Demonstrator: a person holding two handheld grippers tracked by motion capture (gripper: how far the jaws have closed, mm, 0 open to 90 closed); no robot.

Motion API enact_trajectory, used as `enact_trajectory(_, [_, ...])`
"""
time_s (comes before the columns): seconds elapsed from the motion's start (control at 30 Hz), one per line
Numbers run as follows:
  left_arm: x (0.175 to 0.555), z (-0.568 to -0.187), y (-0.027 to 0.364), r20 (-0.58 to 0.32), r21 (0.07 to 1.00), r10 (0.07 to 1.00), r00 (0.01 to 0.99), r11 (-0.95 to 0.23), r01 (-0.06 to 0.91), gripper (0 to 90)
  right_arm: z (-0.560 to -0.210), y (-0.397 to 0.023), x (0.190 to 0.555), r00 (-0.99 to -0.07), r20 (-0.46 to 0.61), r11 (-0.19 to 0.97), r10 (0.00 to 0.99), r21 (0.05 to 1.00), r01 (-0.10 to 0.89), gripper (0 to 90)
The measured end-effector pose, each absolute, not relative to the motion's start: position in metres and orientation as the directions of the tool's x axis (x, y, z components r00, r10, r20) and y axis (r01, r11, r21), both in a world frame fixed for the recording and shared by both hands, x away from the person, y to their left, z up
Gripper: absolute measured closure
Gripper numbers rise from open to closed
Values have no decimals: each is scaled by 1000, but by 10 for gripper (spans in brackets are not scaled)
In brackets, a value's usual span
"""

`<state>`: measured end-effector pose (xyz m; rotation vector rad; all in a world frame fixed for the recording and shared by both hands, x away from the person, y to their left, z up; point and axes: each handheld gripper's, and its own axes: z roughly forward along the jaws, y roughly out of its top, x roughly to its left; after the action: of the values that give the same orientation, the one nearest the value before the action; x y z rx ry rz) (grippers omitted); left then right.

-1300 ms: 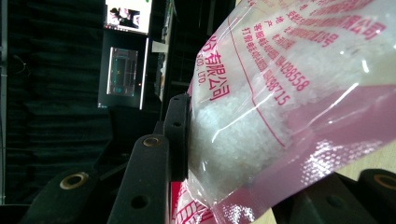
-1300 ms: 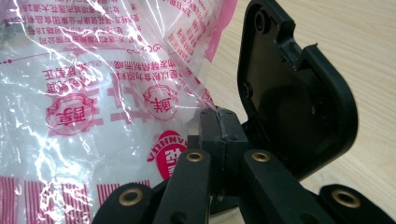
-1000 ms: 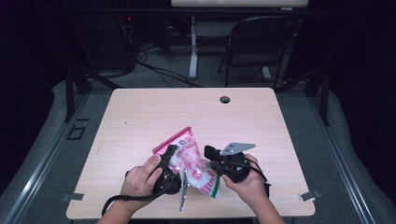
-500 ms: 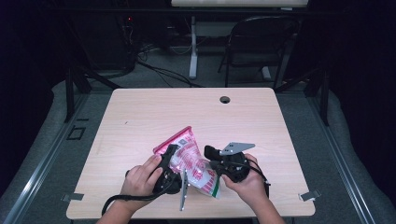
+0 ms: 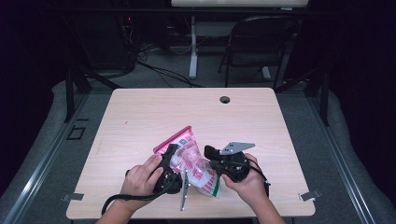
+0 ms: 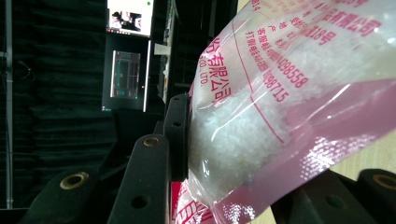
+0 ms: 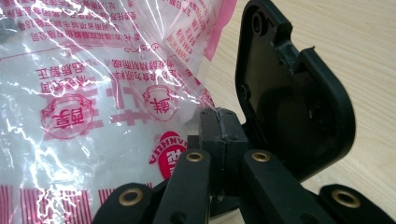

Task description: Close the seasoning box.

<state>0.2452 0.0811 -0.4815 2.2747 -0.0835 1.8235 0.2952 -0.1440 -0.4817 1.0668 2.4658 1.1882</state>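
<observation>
Over the near edge of the table point(image 5: 140, 112), the left gripper point(image 5: 170, 163) clamps its jaws around a bag of white crystals point(image 5: 191, 158), while the right gripper point(image 5: 215, 161) pinches its film edge shut; tearing it open likely comes next, needing opposed pulls.

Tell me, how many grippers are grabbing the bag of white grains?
2. The left gripper clamps the bag from its left side, and the right gripper pinches its right edge. Both sit near the table's front edge.
</observation>
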Motion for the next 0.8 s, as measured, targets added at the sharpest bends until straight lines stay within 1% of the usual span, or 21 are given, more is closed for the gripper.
enact_trajectory(0.3, [244,-483,81,970,138,95,225,-973,-185,692,-482,-143,296,-718,117,419,686,743,522,900])
enact_trajectory(0.5, [244,-481,80,973,118,75,218,-974,-191,692,-483,-143,296,-714,116,415,690,745,522,900])
enact_trajectory(0.57, [243,-481,80,974,110,68,217,-976,-188,693,-482,-143,296,-718,114,420,687,744,520,900])
enact_trajectory(0.6, [242,-480,80,972,105,65,225,-980,-171,693,-482,-143,296,-718,114,418,687,746,519,900])
enact_trajectory(0.63, [243,-481,80,974,109,68,215,-977,-184,693,-483,-143,296,-715,119,411,689,749,520,900])
enact_trajectory(0.8, [243,-481,80,973,111,69,218,-977,-183,694,-483,-143,297,-713,117,410,691,749,521,900])
